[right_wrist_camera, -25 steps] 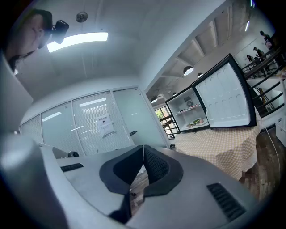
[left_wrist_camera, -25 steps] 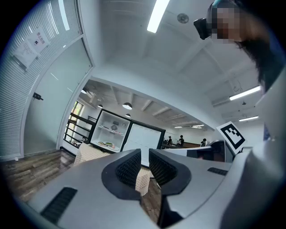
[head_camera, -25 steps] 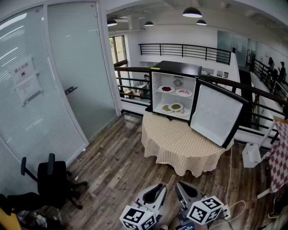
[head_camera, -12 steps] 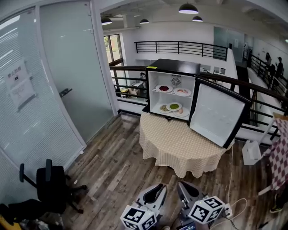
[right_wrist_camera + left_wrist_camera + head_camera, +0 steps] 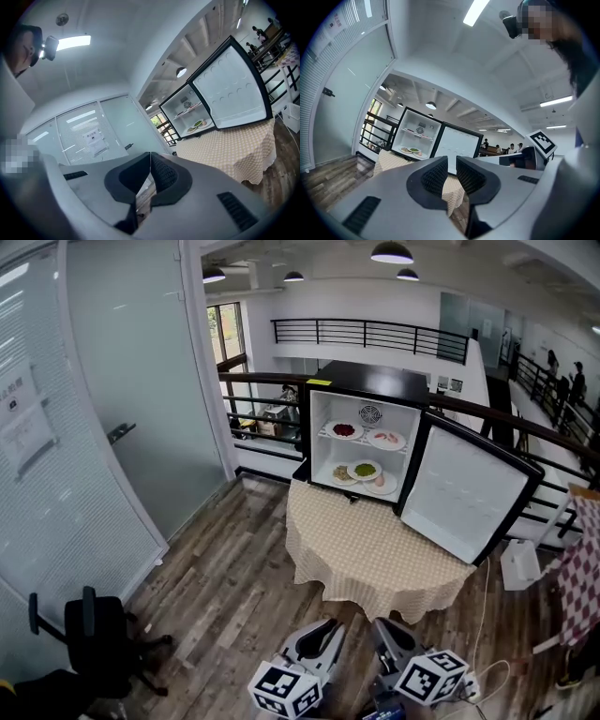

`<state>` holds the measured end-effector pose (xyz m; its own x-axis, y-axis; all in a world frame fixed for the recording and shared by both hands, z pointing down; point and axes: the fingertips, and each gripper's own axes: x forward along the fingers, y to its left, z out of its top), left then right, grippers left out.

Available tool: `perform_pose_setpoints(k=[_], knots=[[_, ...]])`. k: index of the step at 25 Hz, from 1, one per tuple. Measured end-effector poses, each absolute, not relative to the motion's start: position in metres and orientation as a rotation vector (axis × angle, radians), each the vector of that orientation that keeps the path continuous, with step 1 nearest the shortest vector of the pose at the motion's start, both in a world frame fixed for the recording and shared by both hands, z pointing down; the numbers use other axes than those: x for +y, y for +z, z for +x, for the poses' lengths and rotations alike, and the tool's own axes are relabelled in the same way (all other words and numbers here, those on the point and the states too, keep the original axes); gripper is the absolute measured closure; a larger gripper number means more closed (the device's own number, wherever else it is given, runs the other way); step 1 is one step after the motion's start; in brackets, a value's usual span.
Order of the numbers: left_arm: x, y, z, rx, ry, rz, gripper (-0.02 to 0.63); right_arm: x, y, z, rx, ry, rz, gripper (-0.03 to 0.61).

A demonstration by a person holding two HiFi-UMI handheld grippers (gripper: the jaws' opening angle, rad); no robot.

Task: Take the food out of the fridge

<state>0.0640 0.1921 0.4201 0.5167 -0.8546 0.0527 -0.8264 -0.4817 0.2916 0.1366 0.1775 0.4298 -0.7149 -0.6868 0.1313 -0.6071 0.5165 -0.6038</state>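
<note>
A black mini fridge (image 5: 364,381) stands on a round table with a checked cloth (image 5: 375,554), and its door (image 5: 469,495) hangs open to the right. On the upper shelf are a plate of red food (image 5: 344,429) and a plate of pink food (image 5: 385,438). A plate of green food (image 5: 365,469) sits on the lower shelf among other plates. My left gripper (image 5: 328,626) and right gripper (image 5: 384,626) are low in the head view, well short of the table, both shut and empty. The fridge (image 5: 415,136) (image 5: 190,115) also shows far ahead in both gripper views.
A frosted glass wall with a door (image 5: 141,399) runs along the left. A black office chair (image 5: 98,638) stands at the lower left. Black railings (image 5: 253,418) run behind the table. A white box (image 5: 518,565) and a checked cloth (image 5: 581,568) are at the right.
The whole view has moved forward over the wooden floor, so the table and fridge look nearer. Both grippers stay shut and side by side at the bottom of the view.
</note>
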Motion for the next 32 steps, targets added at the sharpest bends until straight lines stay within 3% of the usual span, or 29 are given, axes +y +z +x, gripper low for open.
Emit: perform_pose_setpoints(k=[22, 32], knots=[[0.054, 0.424, -0.028, -1.249, -0.128, 2.563, 0.549, 0.057, 0.432, 0.055, 2.531, -0.926, -1.418, 0.56], [0.035, 0.443, -0.027, -1.142, -0.107, 2.54, 0.549, 0.047, 0.458, 0.051, 2.524, -0.969, -1.511, 0.56]])
